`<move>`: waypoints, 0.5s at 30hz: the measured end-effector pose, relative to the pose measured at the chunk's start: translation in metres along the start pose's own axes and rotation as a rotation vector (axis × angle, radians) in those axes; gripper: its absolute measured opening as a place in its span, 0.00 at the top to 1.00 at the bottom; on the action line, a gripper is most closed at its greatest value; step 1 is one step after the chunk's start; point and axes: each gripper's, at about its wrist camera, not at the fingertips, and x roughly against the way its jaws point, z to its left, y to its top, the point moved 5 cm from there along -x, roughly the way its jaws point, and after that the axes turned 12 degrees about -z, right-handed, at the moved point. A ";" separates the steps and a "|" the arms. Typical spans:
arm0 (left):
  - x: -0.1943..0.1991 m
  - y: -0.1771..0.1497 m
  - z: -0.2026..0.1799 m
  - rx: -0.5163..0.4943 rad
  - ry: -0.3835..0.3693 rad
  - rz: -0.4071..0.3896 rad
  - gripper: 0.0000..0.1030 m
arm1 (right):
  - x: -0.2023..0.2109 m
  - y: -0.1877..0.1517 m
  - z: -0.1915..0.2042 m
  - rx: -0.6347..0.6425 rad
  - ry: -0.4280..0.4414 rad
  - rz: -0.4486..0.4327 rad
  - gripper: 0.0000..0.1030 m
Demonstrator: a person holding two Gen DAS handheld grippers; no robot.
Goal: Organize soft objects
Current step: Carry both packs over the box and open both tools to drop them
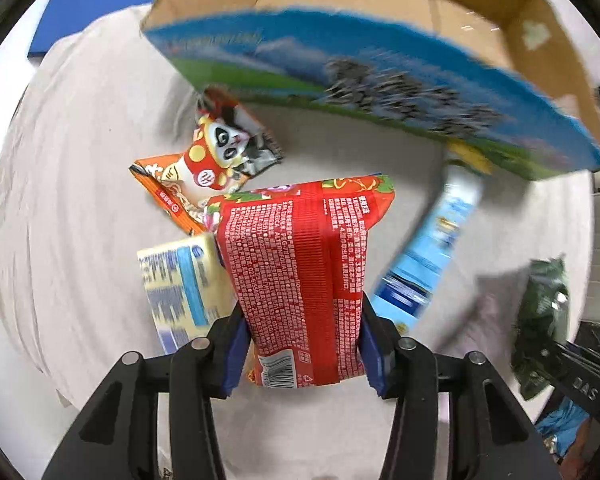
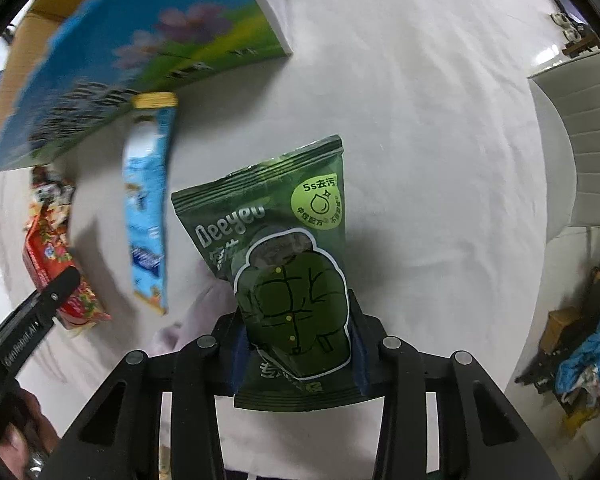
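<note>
The left gripper [image 1: 300, 344] has its blue-padded fingers [image 1: 234, 356] pressed against both sides of a red packet [image 1: 300, 276], gripping it near its barcode end so that most of the packet stands out beyond the fingertips, clear of the table. The right gripper [image 2: 298, 354] is likewise clamped on a dark green pouch [image 2: 288, 276], held low on its body with the sealed top edge pointing away. Just beyond the red packet, lying on the pale cloth-covered table [image 1: 80, 200], are a yellow-and-blue packet [image 1: 180, 280], an orange snack bag [image 1: 168, 196] and a panda-printed packet [image 1: 224, 144], the three crowded together and partly overlapping. A light blue packet [image 2: 148, 216] lies between the two held items, near the foot of an open cardboard box [image 1: 380, 32] whose printed blue-and-green wall faces the grippers; its inside looks bare from here. The box is probably where both items belong. The chief risk is the grip: both packs are soft and held only at one end, so a quick swing could let them sag, twist or slip from the pads. A low carry could also snag the box's near wall and tilt or shove it.
</note>
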 end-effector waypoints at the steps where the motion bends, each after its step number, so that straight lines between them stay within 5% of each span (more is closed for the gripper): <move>1: 0.012 -0.004 -0.006 0.000 -0.015 -0.007 0.56 | 0.006 -0.001 0.002 0.001 0.018 -0.008 0.59; 8: 0.091 0.004 -0.036 -0.042 -0.078 -0.075 0.56 | 0.074 0.010 0.025 0.015 0.118 -0.099 0.60; 15: 0.125 0.074 -0.034 -0.125 -0.113 -0.177 0.56 | 0.141 0.050 0.060 0.029 0.160 -0.207 0.60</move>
